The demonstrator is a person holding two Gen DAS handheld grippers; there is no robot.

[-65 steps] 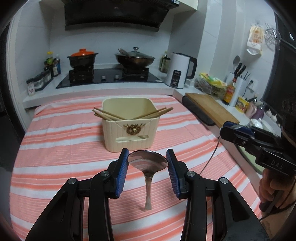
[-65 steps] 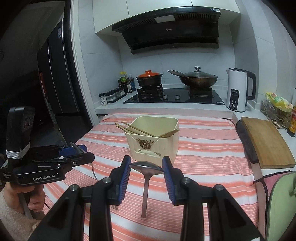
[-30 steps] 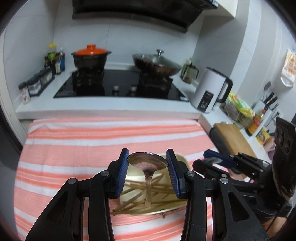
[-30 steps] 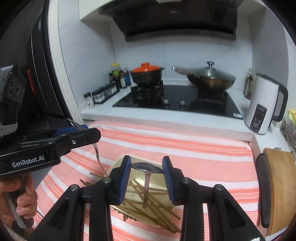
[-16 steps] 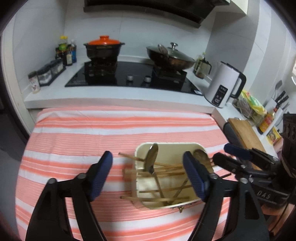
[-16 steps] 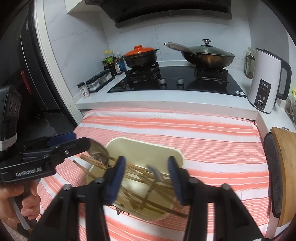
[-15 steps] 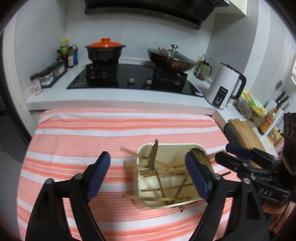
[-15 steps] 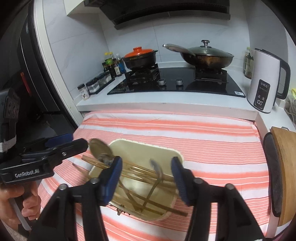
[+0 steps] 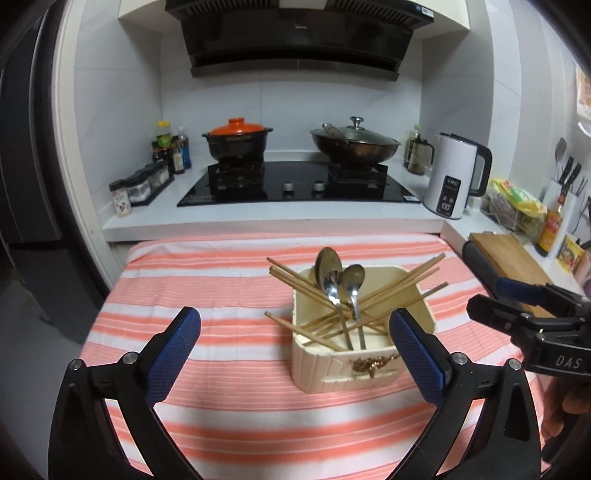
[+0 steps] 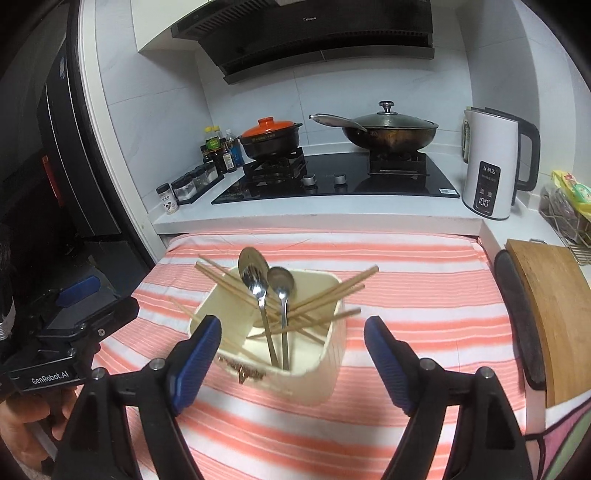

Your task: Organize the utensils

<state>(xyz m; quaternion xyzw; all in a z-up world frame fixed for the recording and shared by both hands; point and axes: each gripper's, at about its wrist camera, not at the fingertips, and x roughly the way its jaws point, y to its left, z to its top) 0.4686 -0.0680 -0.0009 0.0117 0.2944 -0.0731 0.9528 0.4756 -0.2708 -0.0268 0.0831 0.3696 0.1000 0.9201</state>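
Jaws of the left gripper [image 9: 295, 332] and the right gripper [image 10: 293, 339] stood spread wide and empty, having just been opening, with nothing gripped between the blue pads. Two steel spoons [image 9: 334, 280] stood bowls-up in a cream utensil holder [image 9: 332, 373] amid crossed wooden chopsticks [image 9: 402, 284], on the desk's orange-striped cloth [image 9: 221, 354]. The left tool's body read "GenRobot.AI" [image 10: 50, 378]; the right tool's read "DAS" [image 9: 569, 362]. Behind, a "Midea" range hood [image 10: 314, 33] hung over the stove, and a white kettle [image 10: 489, 166] showed "100".
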